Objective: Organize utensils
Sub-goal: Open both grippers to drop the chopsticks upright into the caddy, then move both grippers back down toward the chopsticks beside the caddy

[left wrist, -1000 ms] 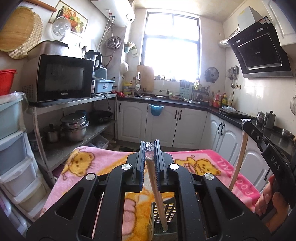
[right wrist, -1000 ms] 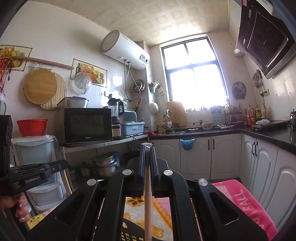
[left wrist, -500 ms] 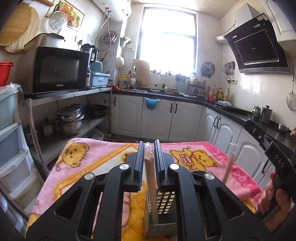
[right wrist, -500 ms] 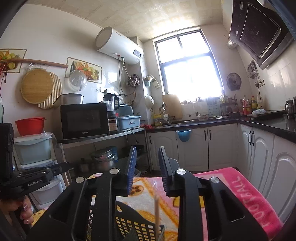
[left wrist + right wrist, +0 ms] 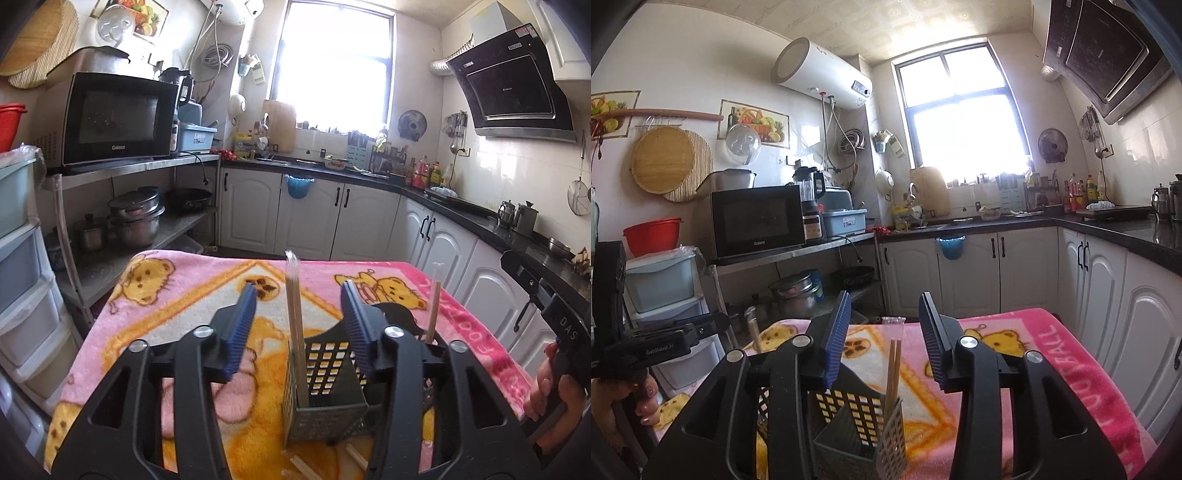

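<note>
Left claw: jaws opening, wrapped chopsticks between, released upright into the perforated holder. Right claw: likewise opening, second pair dropped in for storage.

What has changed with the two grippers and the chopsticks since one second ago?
Both grippers let go. The left gripper and right gripper were shut on wrapped chopsticks; now their jaws are opening. Each pair stands free in the black utensil basket. The pink blanket has not moved.
</note>
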`<state>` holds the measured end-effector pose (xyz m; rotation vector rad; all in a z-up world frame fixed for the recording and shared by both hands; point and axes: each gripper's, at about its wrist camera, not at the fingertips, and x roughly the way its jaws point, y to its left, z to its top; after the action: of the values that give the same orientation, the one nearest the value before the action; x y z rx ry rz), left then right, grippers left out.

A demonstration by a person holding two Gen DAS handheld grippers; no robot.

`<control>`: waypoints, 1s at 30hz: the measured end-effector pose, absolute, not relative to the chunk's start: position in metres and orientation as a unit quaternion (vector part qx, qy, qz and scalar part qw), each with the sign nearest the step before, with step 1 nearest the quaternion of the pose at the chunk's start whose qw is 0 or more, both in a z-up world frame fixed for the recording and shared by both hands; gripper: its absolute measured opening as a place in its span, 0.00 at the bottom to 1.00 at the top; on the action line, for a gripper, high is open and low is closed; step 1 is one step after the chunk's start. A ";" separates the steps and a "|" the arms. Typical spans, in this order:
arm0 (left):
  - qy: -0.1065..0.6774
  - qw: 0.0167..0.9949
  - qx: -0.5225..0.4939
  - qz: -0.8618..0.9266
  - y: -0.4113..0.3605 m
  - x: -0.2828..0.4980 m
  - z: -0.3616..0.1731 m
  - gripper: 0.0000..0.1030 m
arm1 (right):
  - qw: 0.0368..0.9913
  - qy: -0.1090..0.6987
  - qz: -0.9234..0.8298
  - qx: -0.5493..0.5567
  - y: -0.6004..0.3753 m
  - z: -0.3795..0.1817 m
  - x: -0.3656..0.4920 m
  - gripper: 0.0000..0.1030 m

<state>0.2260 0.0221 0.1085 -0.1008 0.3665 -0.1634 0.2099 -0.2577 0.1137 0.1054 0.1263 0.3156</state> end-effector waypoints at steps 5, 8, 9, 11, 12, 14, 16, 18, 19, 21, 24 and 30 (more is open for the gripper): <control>0.183 0.978 -0.050 -0.082 0.022 0.216 0.107 0.60 | 0.983 0.073 0.161 0.042 -0.253 0.111 0.201 0.42; 0.188 0.978 -0.046 -0.083 0.021 0.210 0.104 0.69 | 0.982 0.079 0.167 0.035 -0.251 0.108 0.193 0.45; 0.189 0.977 -0.045 -0.083 0.021 0.209 0.103 0.71 | 0.982 0.081 0.168 0.033 -0.250 0.107 0.191 0.45; 0.191 0.977 -0.045 -0.085 0.021 0.205 0.101 0.76 | 0.981 0.087 0.170 0.032 -0.250 0.105 0.186 0.50; 0.192 0.977 -0.044 -0.086 0.020 0.203 0.100 0.78 | 0.981 0.088 0.171 0.030 -0.250 0.104 0.184 0.51; 0.193 0.976 -0.043 -0.085 0.021 0.200 0.098 0.81 | 0.980 0.093 0.173 0.029 -0.249 0.103 0.180 0.54; 0.195 0.976 -0.044 -0.087 0.021 0.197 0.097 0.84 | 0.980 0.097 0.175 0.025 -0.247 0.102 0.176 0.55; 0.196 0.976 -0.046 -0.087 0.021 0.194 0.095 0.86 | 0.979 0.101 0.176 0.021 -0.245 0.101 0.172 0.58; 0.197 0.975 -0.046 -0.086 0.021 0.192 0.094 0.87 | 0.979 0.103 0.177 0.020 -0.245 0.100 0.170 0.61; 0.199 0.975 -0.048 -0.086 0.023 0.189 0.093 0.88 | 0.977 0.109 0.180 0.019 -0.244 0.098 0.167 0.62; 0.204 0.974 -0.050 -0.084 0.024 0.185 0.090 0.89 | 0.975 0.122 0.183 0.014 -0.241 0.095 0.164 0.63; 0.225 0.970 -0.056 -0.078 0.031 0.181 0.077 0.89 | 0.969 0.154 0.194 -0.002 -0.234 0.085 0.160 0.63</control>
<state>0.1809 0.0311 0.0773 -0.1130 0.4538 -0.1581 0.1599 -0.2336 0.0849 -0.0032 0.3102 0.3913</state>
